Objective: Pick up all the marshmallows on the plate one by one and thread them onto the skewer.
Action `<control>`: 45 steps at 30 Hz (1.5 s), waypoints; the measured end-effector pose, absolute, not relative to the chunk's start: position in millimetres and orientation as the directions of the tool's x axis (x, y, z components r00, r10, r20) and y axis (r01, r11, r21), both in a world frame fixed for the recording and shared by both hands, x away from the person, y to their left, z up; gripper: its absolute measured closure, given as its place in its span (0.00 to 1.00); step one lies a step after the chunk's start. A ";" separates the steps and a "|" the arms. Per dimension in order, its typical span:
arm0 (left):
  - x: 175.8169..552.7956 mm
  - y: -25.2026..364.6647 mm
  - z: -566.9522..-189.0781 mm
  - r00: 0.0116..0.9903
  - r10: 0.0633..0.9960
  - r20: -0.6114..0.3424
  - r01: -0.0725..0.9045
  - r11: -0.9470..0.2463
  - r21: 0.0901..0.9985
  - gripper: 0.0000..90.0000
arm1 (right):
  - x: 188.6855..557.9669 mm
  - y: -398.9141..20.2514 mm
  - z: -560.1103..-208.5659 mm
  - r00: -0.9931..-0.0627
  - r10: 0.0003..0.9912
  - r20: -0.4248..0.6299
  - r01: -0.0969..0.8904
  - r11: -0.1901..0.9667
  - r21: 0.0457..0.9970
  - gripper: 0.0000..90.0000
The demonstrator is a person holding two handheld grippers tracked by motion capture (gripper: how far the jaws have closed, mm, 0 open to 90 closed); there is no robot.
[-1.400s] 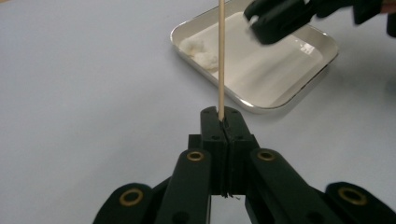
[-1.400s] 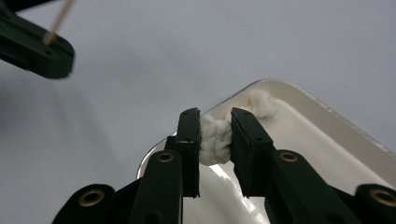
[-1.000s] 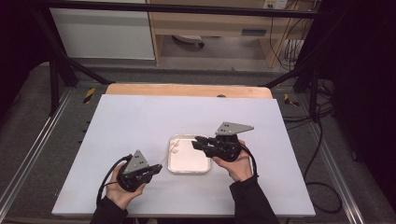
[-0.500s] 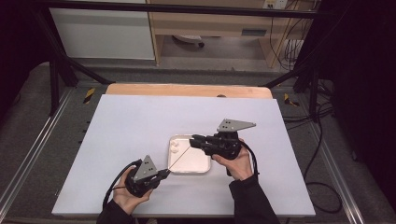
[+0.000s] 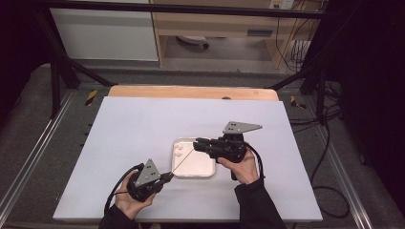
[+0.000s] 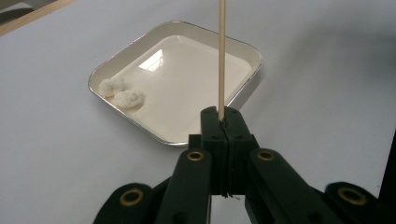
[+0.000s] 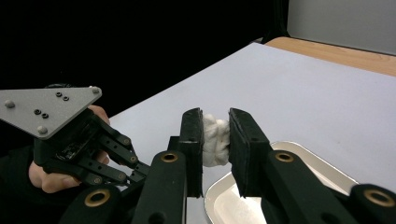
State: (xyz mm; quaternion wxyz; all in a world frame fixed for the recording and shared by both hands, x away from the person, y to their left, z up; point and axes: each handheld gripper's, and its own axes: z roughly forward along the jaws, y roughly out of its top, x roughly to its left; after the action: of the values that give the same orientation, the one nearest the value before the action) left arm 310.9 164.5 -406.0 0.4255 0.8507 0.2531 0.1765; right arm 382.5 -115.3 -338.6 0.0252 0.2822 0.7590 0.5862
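While left tool (image 6: 222, 122) clamps skewer (image 6: 221, 56) — right tool (image 7: 215, 135) pinches marshmallow (image 7: 214, 140).

Surface (image 5: 143, 129): plain pale lavender-white, no pattern; a light wooden strip along its far edge.
Tray (image 6: 243, 88): cream-white inside, glossy, with a thin silvery rim.
Skewer (image 6: 221, 56): light tan wood.
2 pieces in the tray (image 6: 122, 92): white, fluffy.
Lump in the right jaws (image 7: 214, 140): white.
Left hand-held gripper (image 5: 165, 177): black, with brass-coloured pivot rings and a grey 3-cornered plate on top.
Right hand-held gripper (image 5: 198, 143): black, brass-coloured rings, grey plate dotted with dark screws.
Sleeves (image 5: 255, 205): black.
Cables (image 5: 329, 157): black.
Floor (image 5: 28, 143): dark grey.
Cabinet (image 5: 105, 33): white, beside light wooden furniture.
Frame markers (image 5: 90, 97): yellow and black stripes.
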 end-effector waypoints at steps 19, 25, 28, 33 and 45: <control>307.7 163.7 -409.4 0.789 0.602 0.117 0.252 -0.493 0.833 0.99 | 381.5 -104.4 -359.4 -0.830 0.390 0.399 0.450 0.044 0.892 0.86; 306.5 164.2 -409.2 0.779 0.615 0.124 0.246 -0.481 0.842 0.99 | 379.5 -97.9 -364.2 -0.825 0.384 0.414 0.448 -0.001 0.894 0.87; 306.8 163.7 -410.9 0.776 0.620 0.121 0.255 -0.483 0.838 0.99 | 378.0 -94.5 -366.7 -0.827 0.391 0.405 0.439 -0.002 0.898 0.88; 307.2 165.9 -410.2 0.767 0.631 0.117 0.258 -0.470 0.844 0.99 | 376.0 -92.7 -370.7 -0.828 0.383 0.410 0.437 -0.018 0.899 0.88; 306.7 165.4 -410.6 0.762 0.638 0.114 0.258 -0.461 0.849 0.99 | 373.2 -88.4 -375.0 -0.837 0.376 0.397 0.415 -0.036 0.909 0.90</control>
State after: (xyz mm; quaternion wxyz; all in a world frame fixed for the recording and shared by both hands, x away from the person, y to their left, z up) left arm 306.7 165.4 -410.6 0.4432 0.8273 0.2707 0.2140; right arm 373.2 -88.4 -375.0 -0.0149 0.2847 0.6943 0.6609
